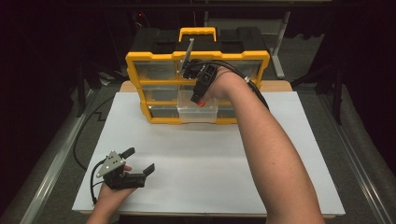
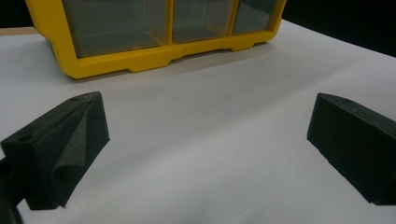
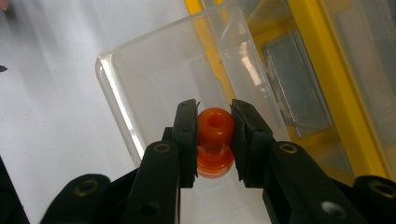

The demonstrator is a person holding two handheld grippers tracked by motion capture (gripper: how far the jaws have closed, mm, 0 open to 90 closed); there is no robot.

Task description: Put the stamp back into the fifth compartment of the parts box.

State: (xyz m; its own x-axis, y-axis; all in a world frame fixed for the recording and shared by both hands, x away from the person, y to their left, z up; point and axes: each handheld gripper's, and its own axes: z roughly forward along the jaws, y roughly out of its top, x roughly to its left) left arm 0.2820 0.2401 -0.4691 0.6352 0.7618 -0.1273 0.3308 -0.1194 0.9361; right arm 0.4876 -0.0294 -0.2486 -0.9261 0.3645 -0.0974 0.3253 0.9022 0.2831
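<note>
In the high view, a yellow drawer cabinet (image 1: pixel 196 70) stands at upper centre on the white bench (image 1: pixel 210 158), one clear drawer (image 1: pixel 198 112) pulled out at its base. The right gripper (image 1: pixel 200 98) hangs over that drawer; the left gripper (image 1: pixel 138 161) rests at lower left, jaws spread wide.

In the left gripper view, both jaws stand far apart above bare bench, the cabinet across the top.

In the right gripper view, the jaws clamp an orange spool-shaped piece (image 3: pixel 215 142) at centre frame, above the open drawer.

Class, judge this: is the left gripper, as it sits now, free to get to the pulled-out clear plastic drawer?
Probably yes: the left gripper is open with bare white table ahead, though the right gripper already hangs over the clear plastic drawer.
</note>
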